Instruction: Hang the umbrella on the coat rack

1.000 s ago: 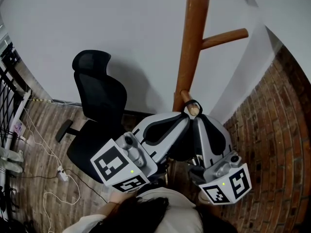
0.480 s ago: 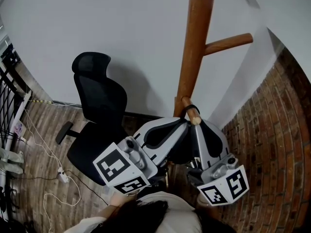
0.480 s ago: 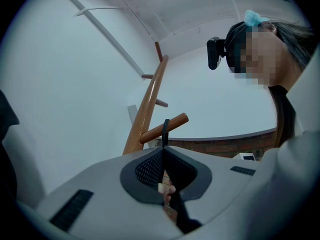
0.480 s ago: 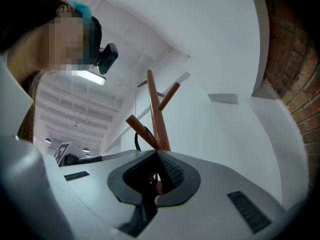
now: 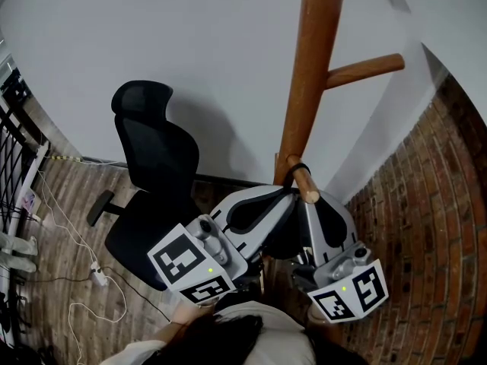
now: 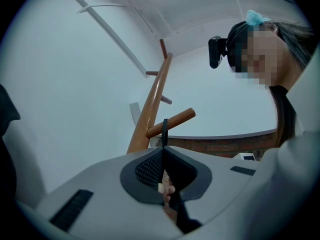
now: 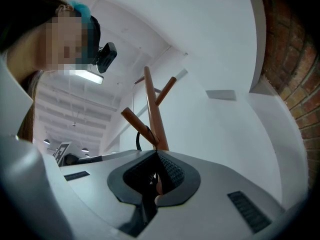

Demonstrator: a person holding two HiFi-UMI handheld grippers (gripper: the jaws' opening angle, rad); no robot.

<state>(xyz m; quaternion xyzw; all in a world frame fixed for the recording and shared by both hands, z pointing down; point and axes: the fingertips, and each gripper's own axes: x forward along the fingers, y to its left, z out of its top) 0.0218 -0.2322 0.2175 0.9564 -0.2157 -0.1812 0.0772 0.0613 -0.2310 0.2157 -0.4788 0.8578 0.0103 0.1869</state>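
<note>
Two grippers, left gripper (image 5: 283, 198) and right gripper (image 5: 312, 201), meet just under the low peg (image 5: 305, 181) of the coat rack (image 5: 310, 74) in the head view, and each gripper view shows jaws pinched shut on the strap (image 6: 165, 130), which runs straight up and loops over that peg, with the umbrella hidden below.

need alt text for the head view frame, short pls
Seen from above, an umbrella's black strap is looped over a low peg of a wooden coat rack; the left claw, shut on the strap, and the shut right claw meet just below it. A black office chair stands left, a brick wall right.
</note>
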